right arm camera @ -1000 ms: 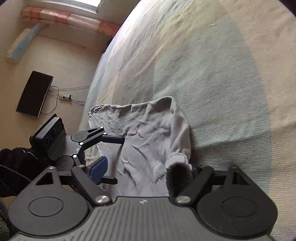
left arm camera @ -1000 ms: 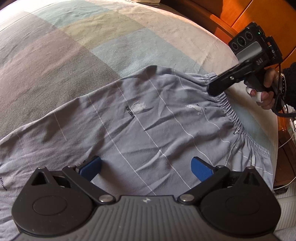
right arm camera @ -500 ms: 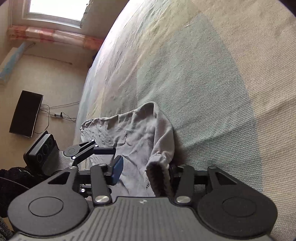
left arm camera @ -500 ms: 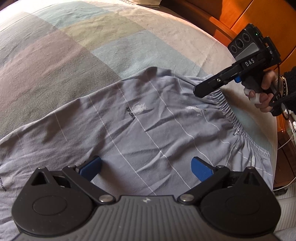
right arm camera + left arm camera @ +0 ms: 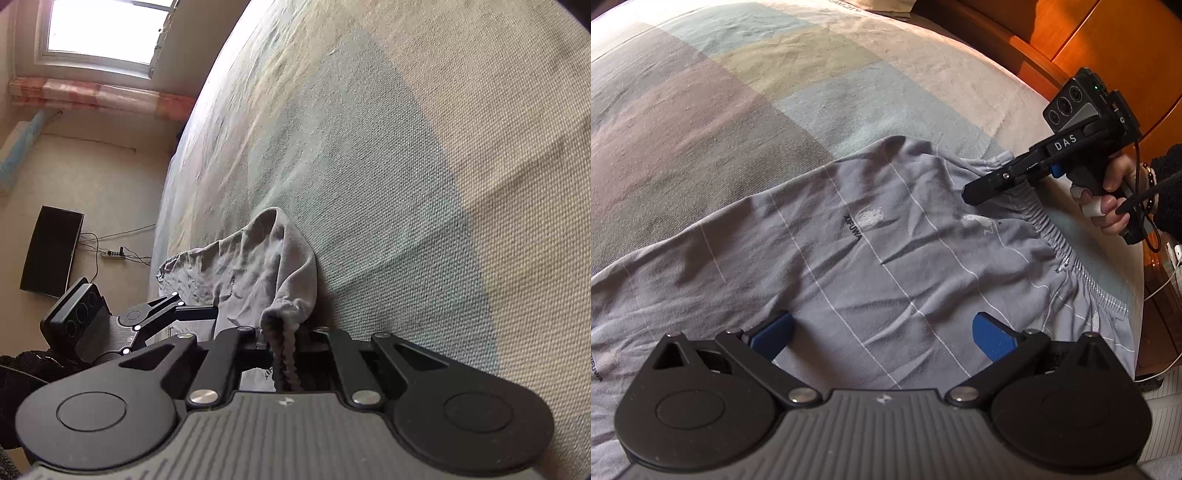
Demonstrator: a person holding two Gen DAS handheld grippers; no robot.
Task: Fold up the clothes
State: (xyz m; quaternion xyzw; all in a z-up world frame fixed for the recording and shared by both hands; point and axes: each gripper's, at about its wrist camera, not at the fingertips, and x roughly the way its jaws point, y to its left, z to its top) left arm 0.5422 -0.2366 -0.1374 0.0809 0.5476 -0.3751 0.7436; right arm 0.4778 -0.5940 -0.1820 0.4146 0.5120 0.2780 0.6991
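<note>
Since a second ago the right gripper [image 5: 284, 354] has gone from open jaws around the waistband corner to jaws closed tight on the gathered elastic, and its view has dropped closer to the bed. Seen from the left wrist, it has shifted a little along the waistband [image 5: 1052, 229] and now pinches the far corner. The left gripper [image 5: 882, 332] has barely moved: its jaws stay spread wide with nothing between them, the blue pads [image 5: 993, 338] hovering just over the cloth.

The garment is a pair of grey-blue shorts [image 5: 886, 266] with thin white stripes, a small printed logo and the lettering "XIFUWA". It lies mostly flat but wrinkled on the bed, the elastic waist toward the person's hand [image 5: 1115, 199], its far corner bunched up where it is gripped.

The bed [image 5: 720, 110] carries a woven cover in broad pale blocks of grey, green, blue and beige. Orange-brown wooden furniture [image 5: 1108, 40] stands beside it. The right wrist view shows a bright window [image 5: 103, 29], a beige floor, a dark flat panel [image 5: 51, 251] and a power strip with cables [image 5: 114, 253].
</note>
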